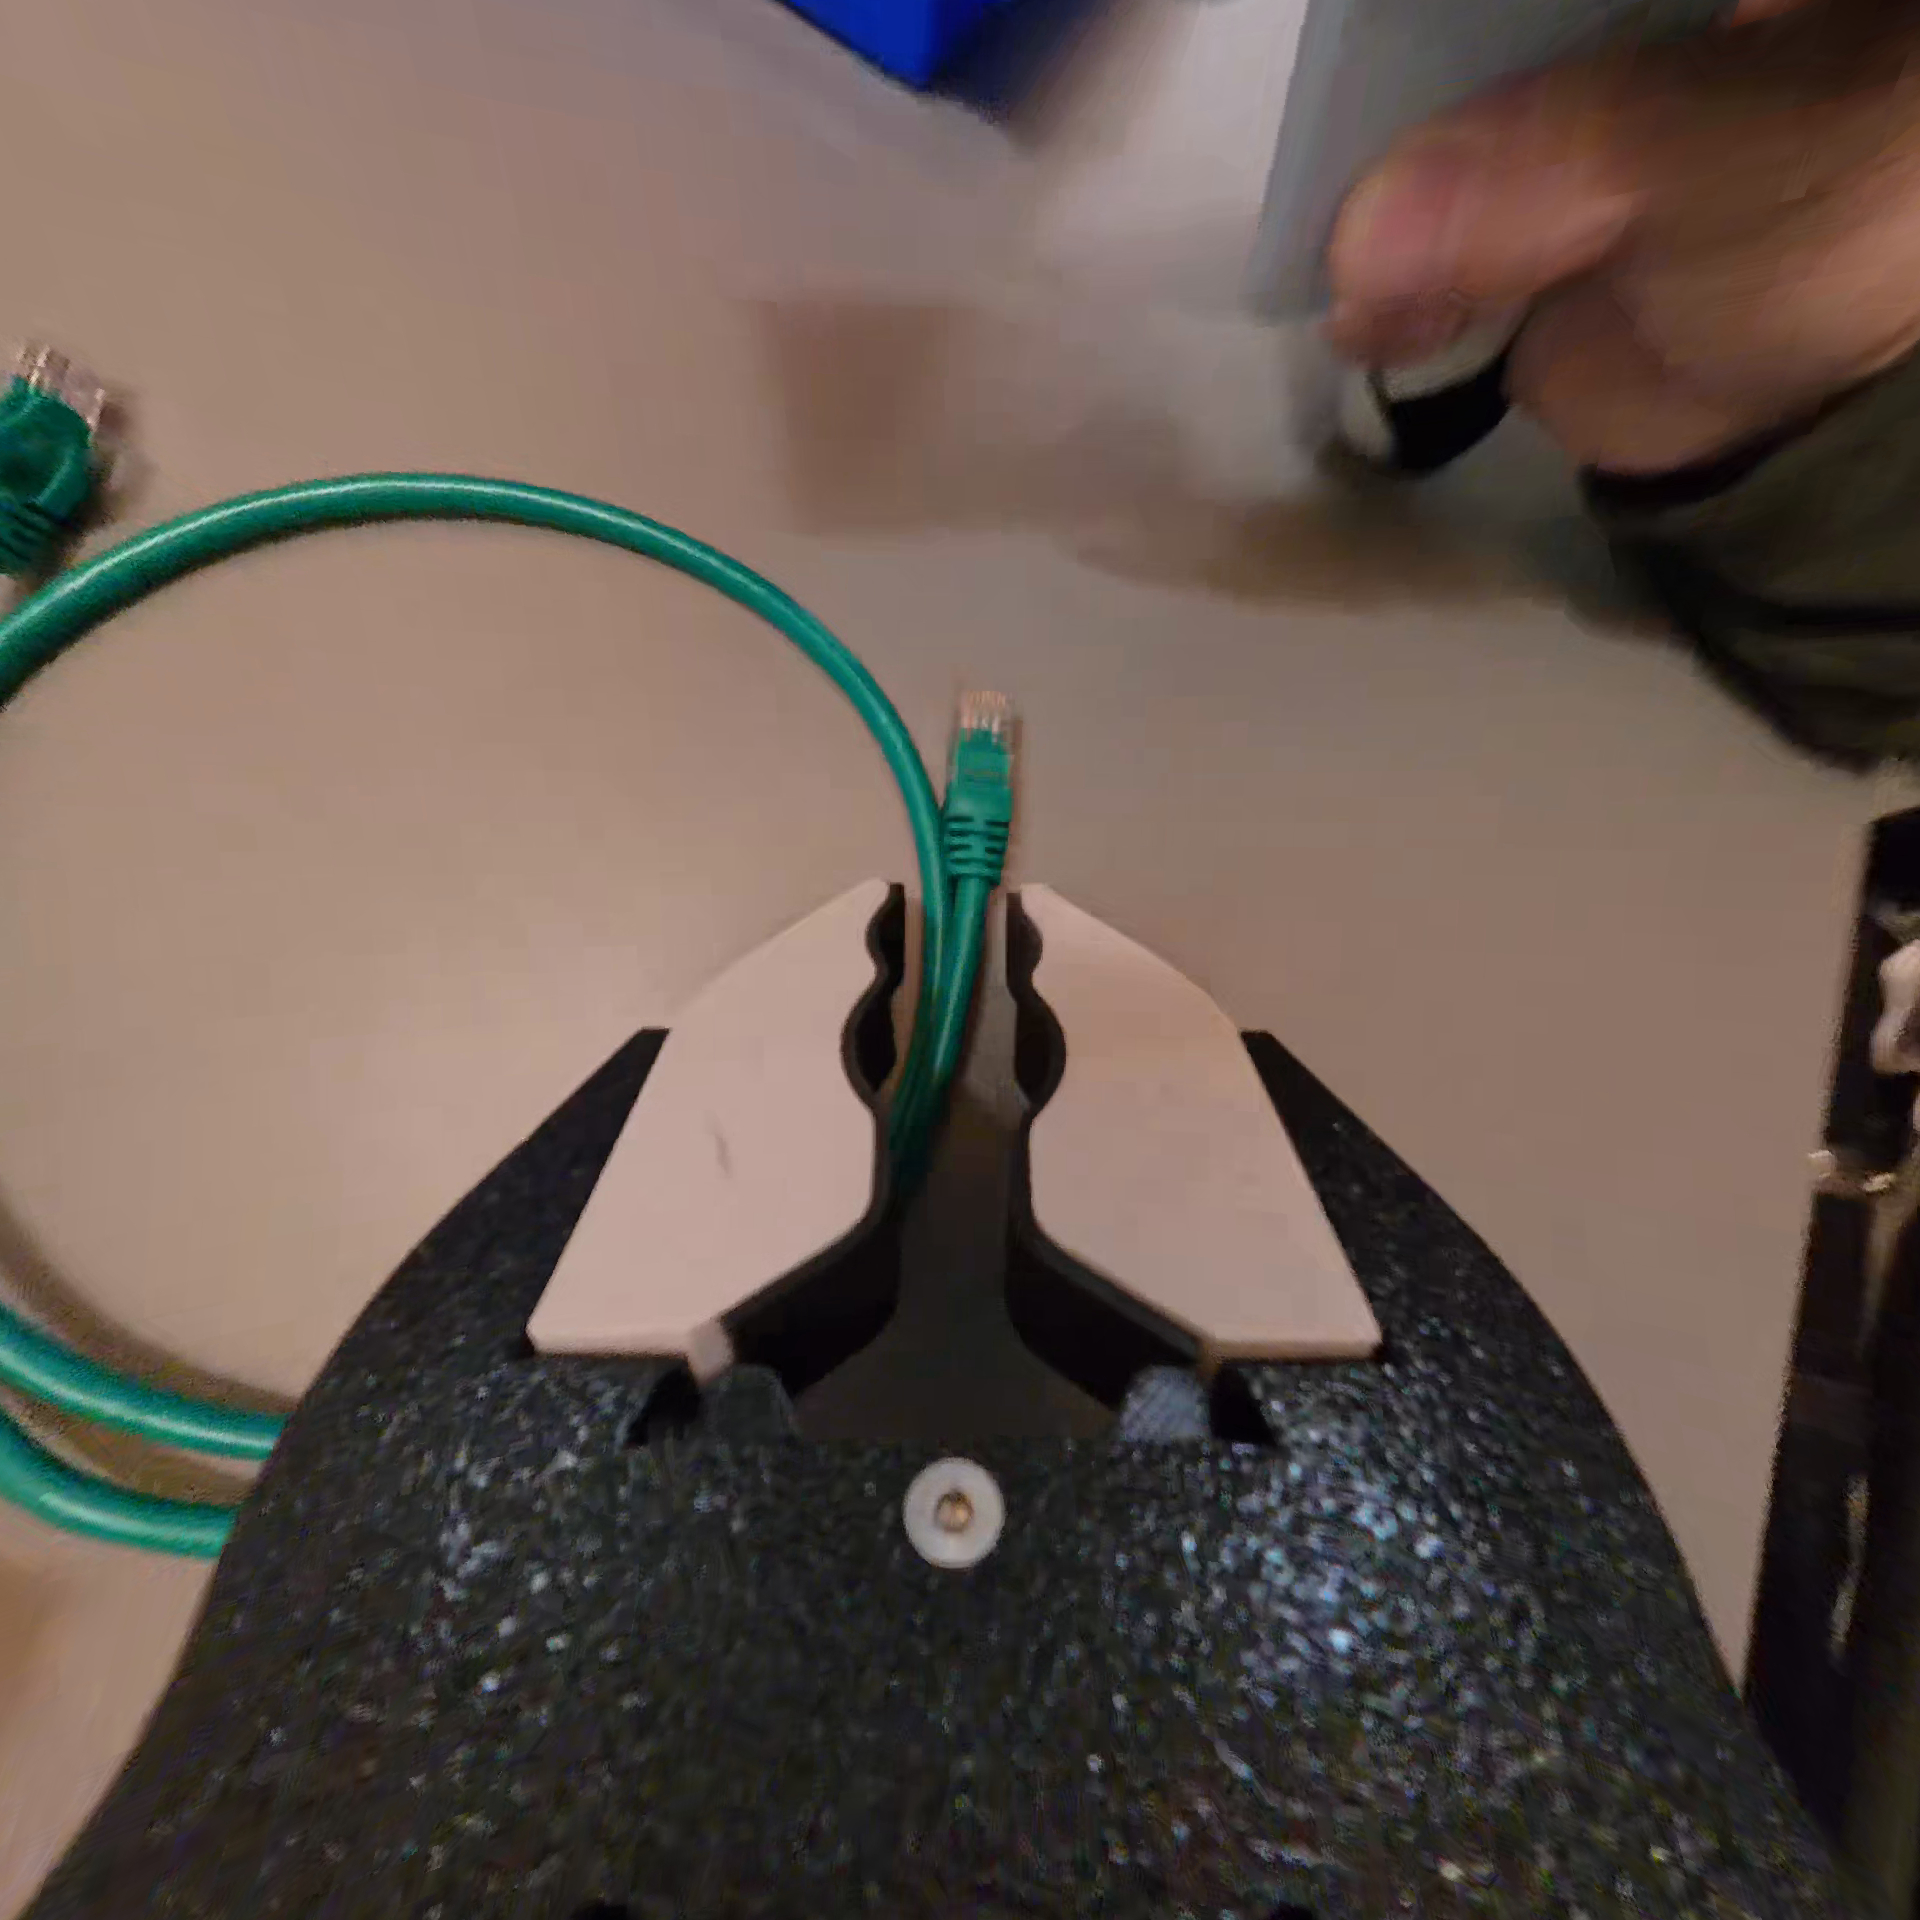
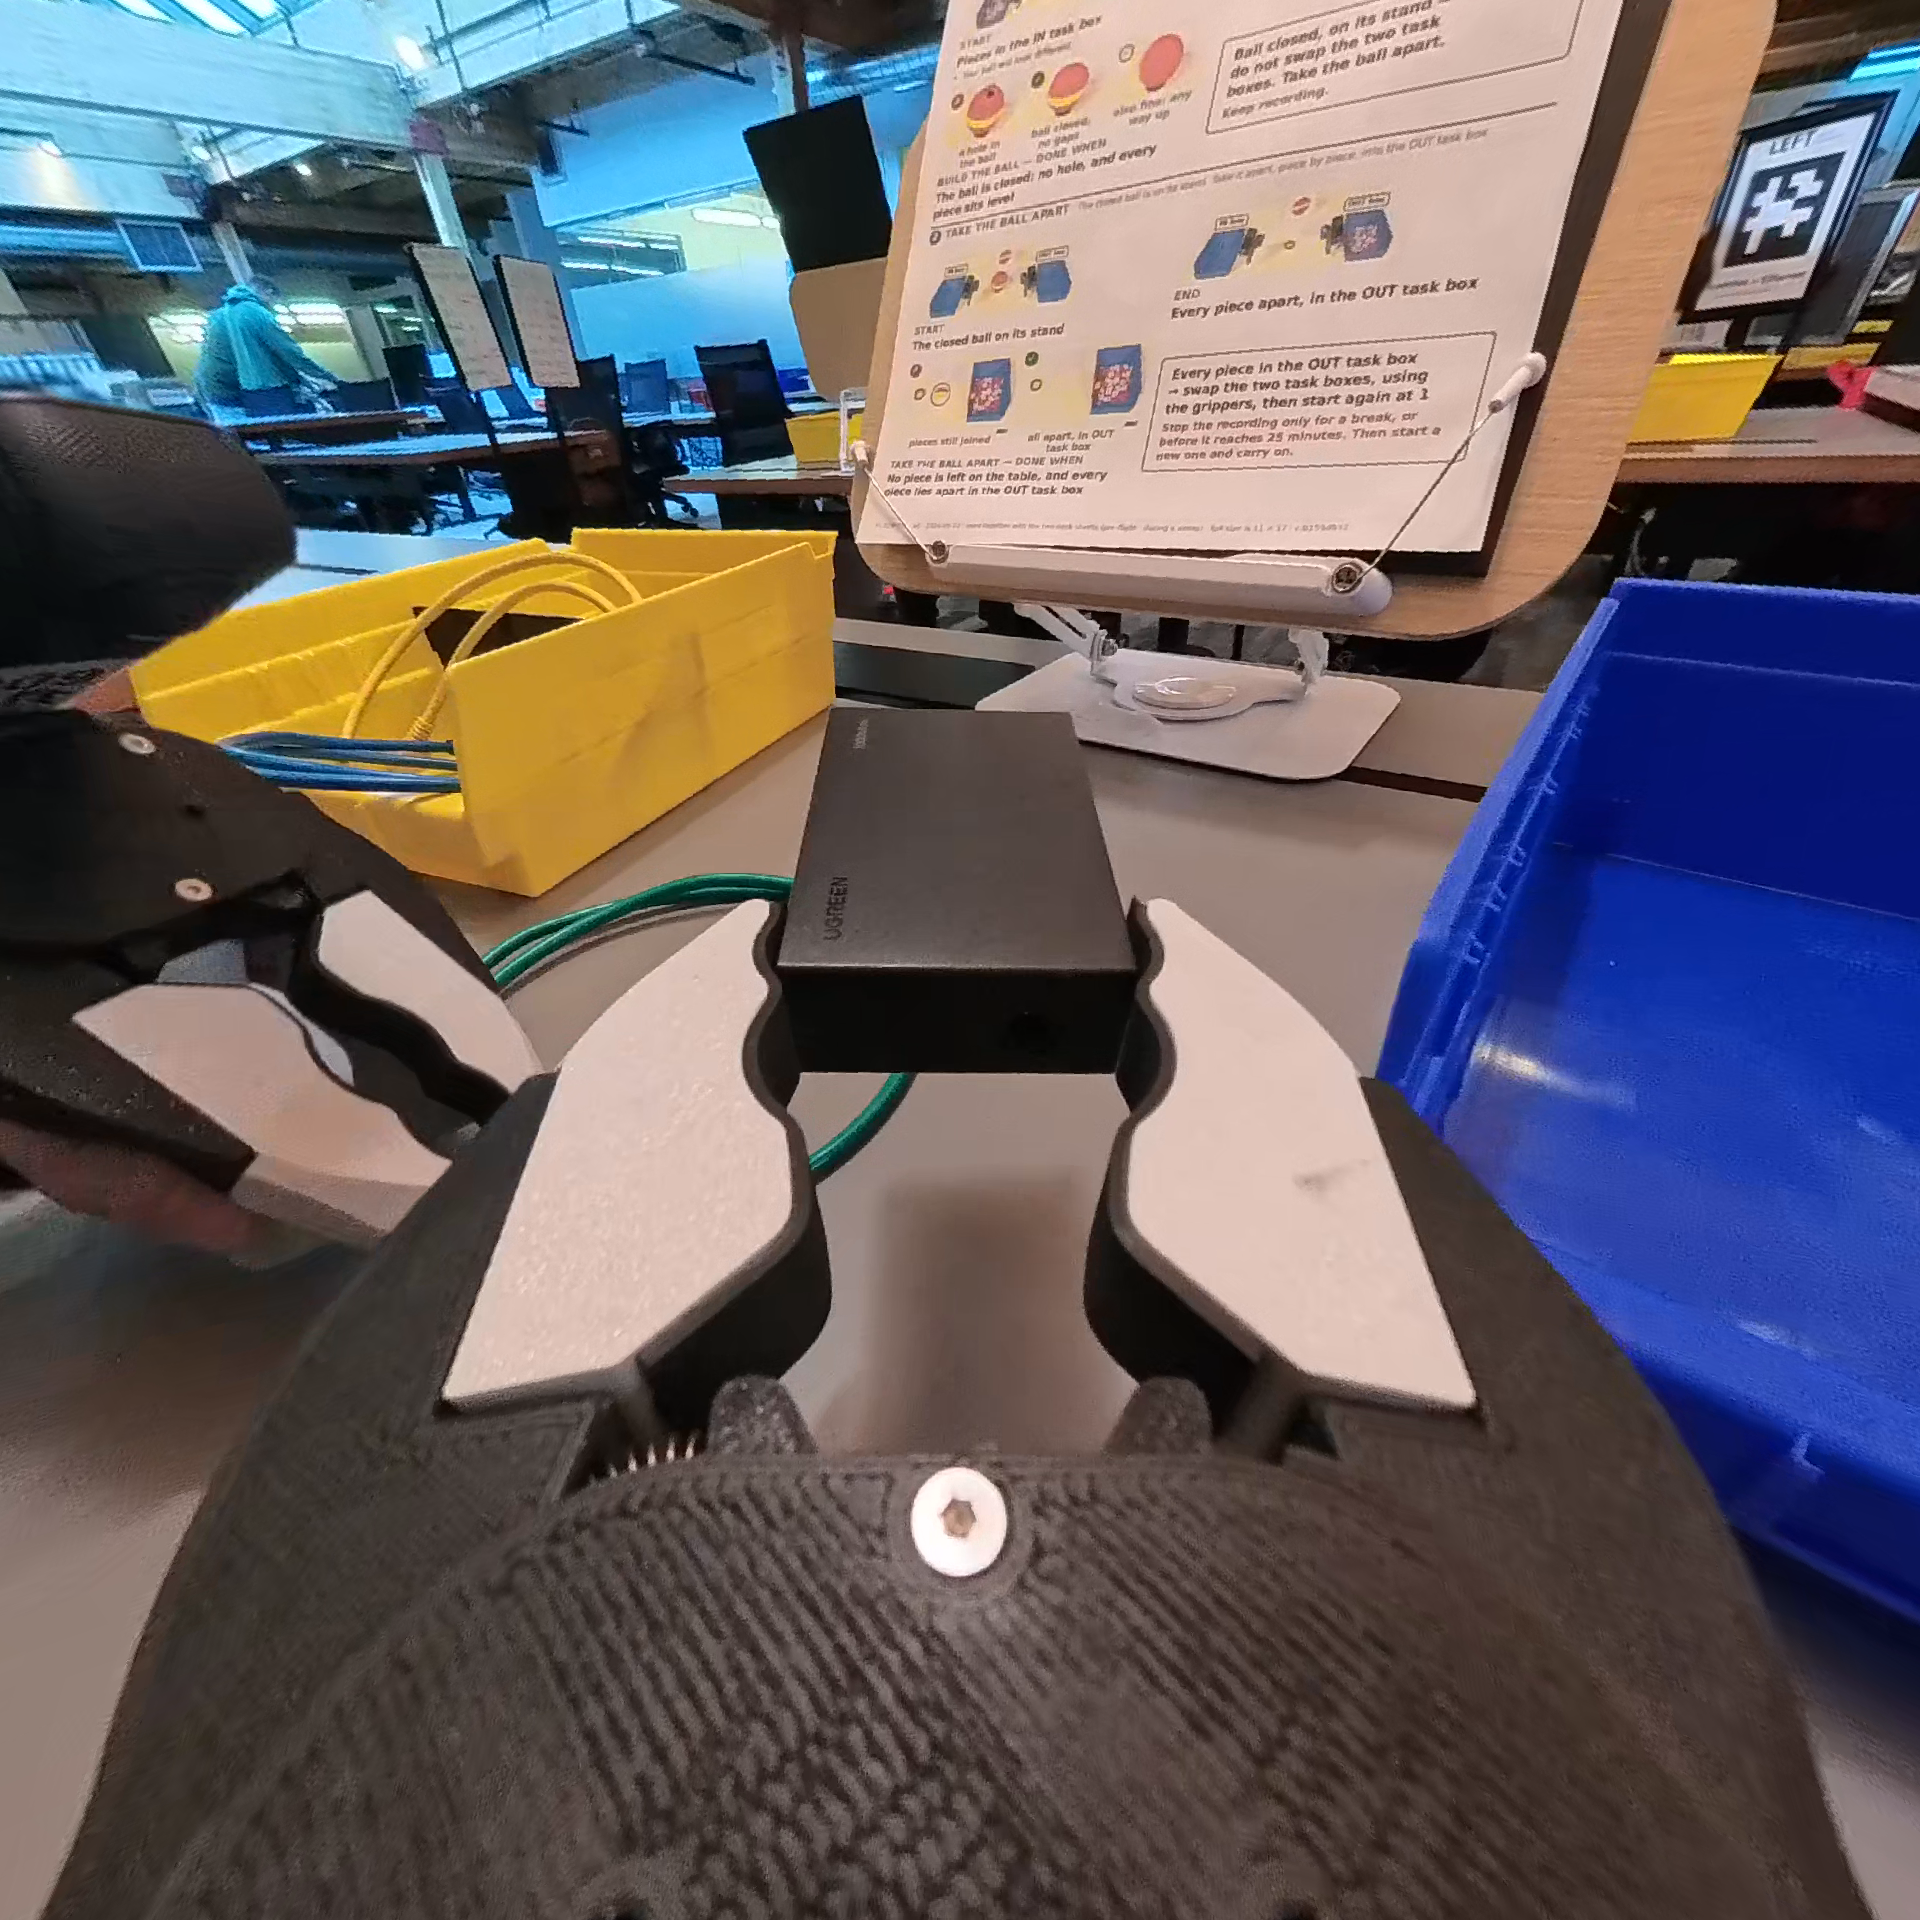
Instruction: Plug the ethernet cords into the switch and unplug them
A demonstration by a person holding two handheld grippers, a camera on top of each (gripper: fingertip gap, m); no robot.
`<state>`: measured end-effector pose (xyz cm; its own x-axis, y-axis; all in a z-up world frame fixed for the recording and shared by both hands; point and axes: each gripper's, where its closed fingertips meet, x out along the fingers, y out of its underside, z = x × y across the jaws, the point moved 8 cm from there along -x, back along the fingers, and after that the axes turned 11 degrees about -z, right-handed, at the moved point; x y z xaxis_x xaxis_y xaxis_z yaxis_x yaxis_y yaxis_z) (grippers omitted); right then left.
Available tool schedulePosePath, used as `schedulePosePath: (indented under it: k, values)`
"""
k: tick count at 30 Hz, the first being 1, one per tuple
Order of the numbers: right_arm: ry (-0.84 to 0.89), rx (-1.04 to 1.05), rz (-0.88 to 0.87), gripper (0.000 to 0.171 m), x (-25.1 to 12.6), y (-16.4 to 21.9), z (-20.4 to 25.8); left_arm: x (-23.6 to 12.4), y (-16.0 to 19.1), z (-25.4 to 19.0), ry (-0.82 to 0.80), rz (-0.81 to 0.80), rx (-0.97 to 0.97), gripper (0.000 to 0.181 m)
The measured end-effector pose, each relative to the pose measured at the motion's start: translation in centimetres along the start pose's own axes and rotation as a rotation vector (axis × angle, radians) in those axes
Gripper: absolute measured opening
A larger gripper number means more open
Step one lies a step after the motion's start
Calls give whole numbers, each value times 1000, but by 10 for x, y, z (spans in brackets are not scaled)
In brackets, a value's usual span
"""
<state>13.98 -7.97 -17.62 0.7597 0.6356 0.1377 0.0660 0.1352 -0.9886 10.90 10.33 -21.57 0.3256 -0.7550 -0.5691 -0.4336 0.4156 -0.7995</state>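
The work is at the plugging stage, with nothing joined yet. The left gripper has its fingers drawn nearly together around a green cord, pinching it just behind the plug, which sticks out past the fingertips with its clear tip pointing forward. Two runs of the cord pass between the fingers, since the cord loops round in a wide arc over the table and comes back in beside the plug. The cord's other plug lies loose at the far left of the table.

The right gripper is clamped on the near end of the black switch, one finger on each side wall, and seems to hold it lifted a little off the table, as green cord shows under its near edge. Only a small round socket shows on the face turned toward the camera; the row of ports is out of sight, probably on the far end.

A yellow bin with yellow and blue cords stands behind on the left, a blue bin on the right, and a stand with an instruction sheet is behind the switch.

The next move likely calls for turning the switch so its ports face the left gripper, then lining the plug up square with one port and pushing straight in. The doubled cord in the grip may let the plug twist.
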Motion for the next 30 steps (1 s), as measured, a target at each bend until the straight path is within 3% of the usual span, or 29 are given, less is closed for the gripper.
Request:
schedulePosePath:
  k: [3,10,16,21,24,30]
  values:
    - [-4,7,1,62,0,0,-1,-1,0,1,-4,-25,-9,15]
    - [-12,0,3,62,0,0,1,12,1,-12,-88,-13,226,10]
    - [-31,-9,-2,62,0,0,2,13,0,-15,-162,-38,234,9]
    - [-40,5,-7,62,0,0,2,-14,-48,-29,-295,-164,214,9]
    - [-55,10,-14,62,0,0,2,-22,-73,-32,-394,-131,256,10]
    - [-36,-12,-17,62,0,0,3,-18,-83,-30,-462,-95,238,10]
